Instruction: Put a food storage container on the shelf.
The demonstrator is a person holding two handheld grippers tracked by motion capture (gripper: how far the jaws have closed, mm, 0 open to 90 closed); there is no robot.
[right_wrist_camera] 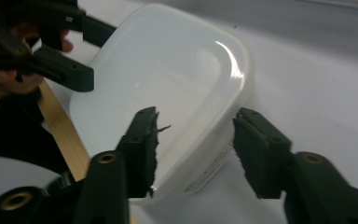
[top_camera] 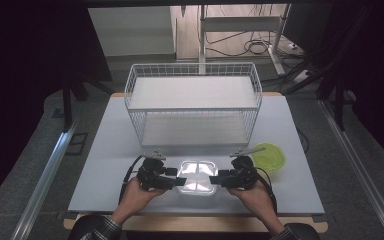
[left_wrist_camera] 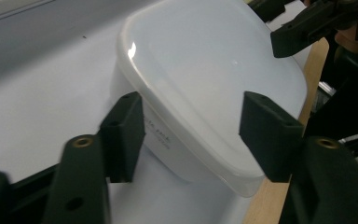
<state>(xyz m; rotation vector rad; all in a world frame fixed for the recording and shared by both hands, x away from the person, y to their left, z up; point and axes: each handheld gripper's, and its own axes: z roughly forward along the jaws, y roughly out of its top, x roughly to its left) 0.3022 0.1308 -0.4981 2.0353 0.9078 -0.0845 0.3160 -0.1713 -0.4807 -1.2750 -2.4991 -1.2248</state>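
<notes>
Both approaches done, grip apparently not yet made. Left hand-held gripper point(top_camera: 176, 177) at one short end of the lidded plastic container point(top_camera: 197, 176), right hand-held gripper point(top_camera: 217, 178) at the opposite end, the box lying directly between the two, low on the desk point(top_camera: 105, 165) near its front edge.

Left hand-held gripper: jaws spread, straddling the near corner of the container point(left_wrist_camera: 205, 93), one pad beside the side wall, the other over the lid edge; pads close to the plastic, no clear squeeze visible. Right hand-held gripper: jaws likewise spread, one above the lid, one beside the outer wall of the container point(right_wrist_camera: 168, 93); contact hard to judge, no pinch evident.

Lid seated flat on the box, top facing up, box upright and resting on the desk. Long axis running from one hand-held gripper to the other, short ends toward the jaws, long sides facing ahead and back.

Ahead of both hand-held grippers, well apart from the box: white wire rack point(top_camera: 192, 102), two shelves. Just beyond the right hand-held gripper, on its outer side: green lid point(top_camera: 269, 156), flat on the desk.

Likely left to do: closing both jaw pairs on the ends, lifting level, carrying forward, probably toward the rack. Judged early stage, grasp phase.
</notes>
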